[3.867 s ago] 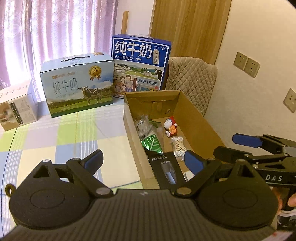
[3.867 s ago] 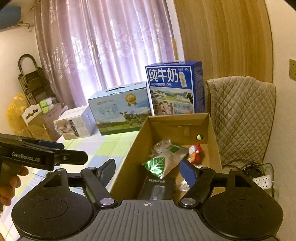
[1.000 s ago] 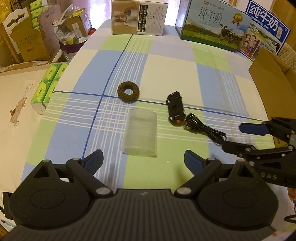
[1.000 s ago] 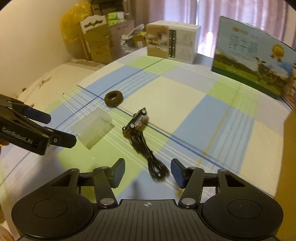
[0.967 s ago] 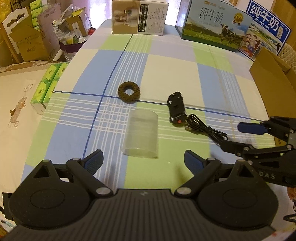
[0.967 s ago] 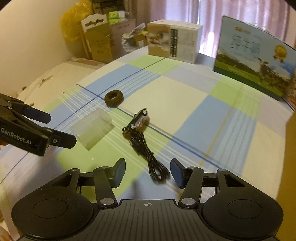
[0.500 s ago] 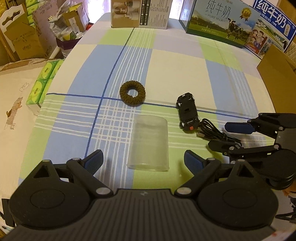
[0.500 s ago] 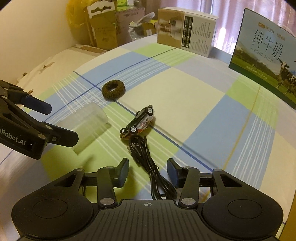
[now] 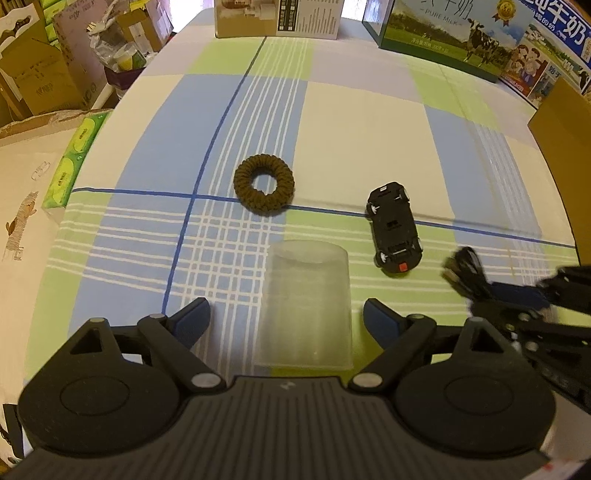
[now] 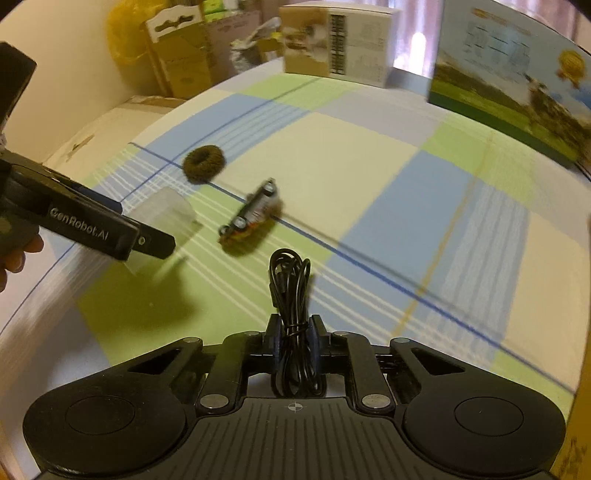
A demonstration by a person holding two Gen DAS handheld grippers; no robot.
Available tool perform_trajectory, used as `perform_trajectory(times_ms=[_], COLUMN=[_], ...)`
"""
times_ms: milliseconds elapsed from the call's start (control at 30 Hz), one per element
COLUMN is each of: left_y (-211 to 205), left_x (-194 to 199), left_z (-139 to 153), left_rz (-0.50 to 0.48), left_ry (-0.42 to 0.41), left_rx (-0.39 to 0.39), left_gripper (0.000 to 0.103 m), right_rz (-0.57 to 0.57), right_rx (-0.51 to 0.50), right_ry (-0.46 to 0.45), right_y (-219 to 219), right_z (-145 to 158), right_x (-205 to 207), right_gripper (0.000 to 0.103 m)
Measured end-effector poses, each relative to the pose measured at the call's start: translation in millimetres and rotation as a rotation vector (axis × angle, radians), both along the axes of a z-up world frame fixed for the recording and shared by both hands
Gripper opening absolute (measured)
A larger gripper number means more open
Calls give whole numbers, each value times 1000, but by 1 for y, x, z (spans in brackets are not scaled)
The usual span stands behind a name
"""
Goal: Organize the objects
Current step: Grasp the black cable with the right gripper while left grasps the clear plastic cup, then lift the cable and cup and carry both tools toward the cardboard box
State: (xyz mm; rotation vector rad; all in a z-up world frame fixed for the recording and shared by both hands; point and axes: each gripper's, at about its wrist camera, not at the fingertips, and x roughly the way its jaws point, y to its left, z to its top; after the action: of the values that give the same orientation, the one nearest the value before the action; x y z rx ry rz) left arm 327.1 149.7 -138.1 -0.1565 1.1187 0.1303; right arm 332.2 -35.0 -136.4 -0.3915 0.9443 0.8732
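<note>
My right gripper [image 10: 293, 332] is shut on a coiled black cable [image 10: 290, 280], lifted off the checked cloth; the same cable [image 9: 463, 269] shows blurred at the right of the left wrist view. My left gripper [image 9: 286, 315] is open, its fingers either side of a clear plastic cup [image 9: 306, 306] lying on its side. A black toy car [image 9: 393, 227] lies upside down just right of the cup. A brown knitted ring [image 9: 265, 182] rests beyond the cup. The car [image 10: 253, 214], ring [image 10: 203, 162] and cup [image 10: 166, 218] also appear in the right wrist view.
An open cardboard box [image 9: 565, 147] stands at the table's right edge. Milk cartons [image 9: 443, 33] and a small white box [image 9: 277, 18] line the far edge. Tissue packs [image 9: 72, 155] and cluttered boxes [image 9: 44, 62] sit left of the table.
The right gripper has shut on the cable and lifted it off the cloth. The left gripper has moved forward so the cup lies between its open fingers.
</note>
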Motion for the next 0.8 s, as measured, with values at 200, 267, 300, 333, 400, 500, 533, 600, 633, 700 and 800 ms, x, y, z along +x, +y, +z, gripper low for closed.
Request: perform_trajectory(times_ms=[200,267,300,333,400,500,533,600,633,700,800], left_y=[-2,-4,-5,-7,-8,-9,-9,-11,-12,-14,-19], left_x=[6,7,6,6,5,1,0,-3,-5,-8,-13], left_z=[-4,-4,-4,-4,-3,-2,-2,-2,-1,-1,0], left_rz=[-12,-22,-29,-37,-43,-44,-44,-43,-42,-40,-45], left_ry=[-1,-6,-9,-12,-17,-20,-17,-15,-14,-10,-5], left_rx=[10,21,32,46,55,57,55,55,55,51,46], left_gripper=[81,75,68,66,57,48,48,48,48,48,48], right_rz=[-60,-63,-64,-61,-50,-28,-18,-22,-22,-15,-5], right_rx=[-17,-21,-21,-21,-23,-26,-23,-20,-19,-21,-27], right_ry=[-17,-23,-24,-25,-31,-46,-54,-58,-57,-64,-65], right_y=[-20,-21,-20,-19,-14,-8,-6,-4,-3,-2,-3], right_z=[2,2,2,2,1,-1,-2,-3,-3,-3,-2], right_x=[-2,-3,-4,-4,-4,-5,-6,-5,-5,-5,-7], right_gripper=[12,12,14,17,25,30,30,30,30,27,16])
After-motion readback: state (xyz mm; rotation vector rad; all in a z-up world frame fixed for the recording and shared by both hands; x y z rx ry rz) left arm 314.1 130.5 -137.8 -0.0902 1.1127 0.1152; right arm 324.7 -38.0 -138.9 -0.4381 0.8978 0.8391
